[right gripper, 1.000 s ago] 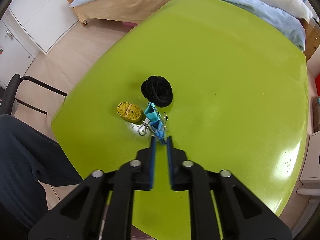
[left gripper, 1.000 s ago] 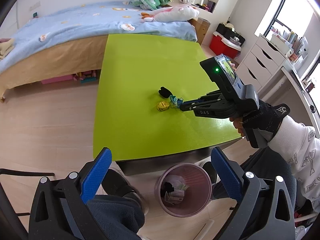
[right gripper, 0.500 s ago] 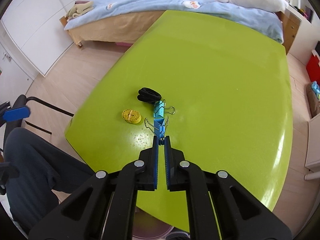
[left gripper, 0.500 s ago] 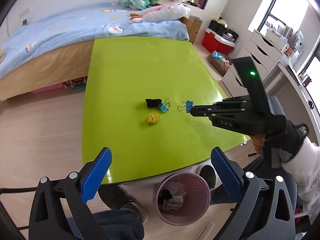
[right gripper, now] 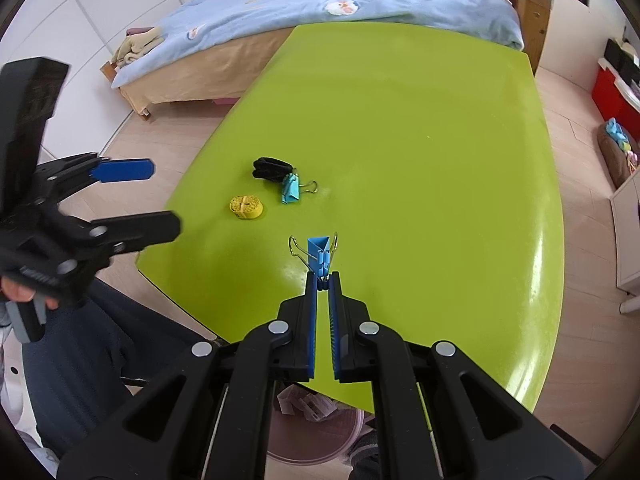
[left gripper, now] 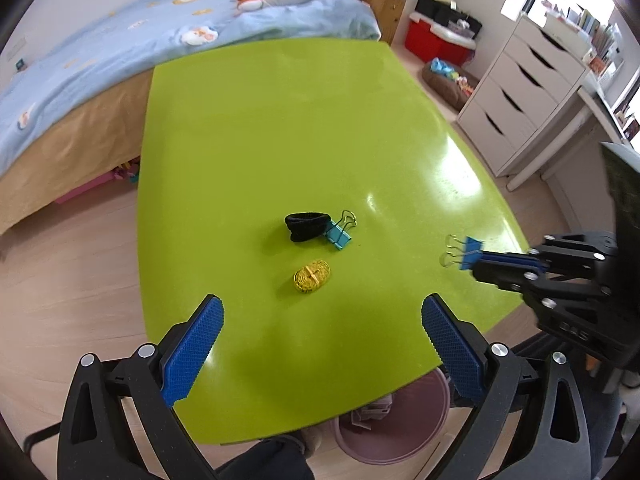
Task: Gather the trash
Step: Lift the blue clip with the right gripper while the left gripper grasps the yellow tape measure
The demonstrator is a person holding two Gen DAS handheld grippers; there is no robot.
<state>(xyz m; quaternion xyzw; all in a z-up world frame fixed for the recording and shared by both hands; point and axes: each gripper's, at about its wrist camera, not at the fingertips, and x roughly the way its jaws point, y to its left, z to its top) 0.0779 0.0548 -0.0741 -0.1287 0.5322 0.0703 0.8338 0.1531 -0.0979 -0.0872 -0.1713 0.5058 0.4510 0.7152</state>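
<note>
My right gripper [right gripper: 323,280] is shut on a blue binder clip [right gripper: 320,254] and holds it above the green table [right gripper: 400,120] near its front edge; the clip [left gripper: 466,254] and the gripper [left gripper: 482,262] also show in the left wrist view. On the table lie a second blue binder clip [left gripper: 339,234], a black hair tie [left gripper: 307,226] touching it, and a yellow coil [left gripper: 312,276]. My left gripper [left gripper: 320,344] is open and empty above the table's front edge. A pink trash bin [left gripper: 396,420] stands on the floor under that edge.
A bed with a blue quilt [left gripper: 160,28] runs behind the table. A white drawer unit [left gripper: 528,92] and a red box [left gripper: 436,40] stand at the right. The person's legs [right gripper: 100,352] are at the table's front left.
My right gripper closed on one blue clip, lifted it off the table and drew it back toward the front edge. My left gripper moved forward over the table.
</note>
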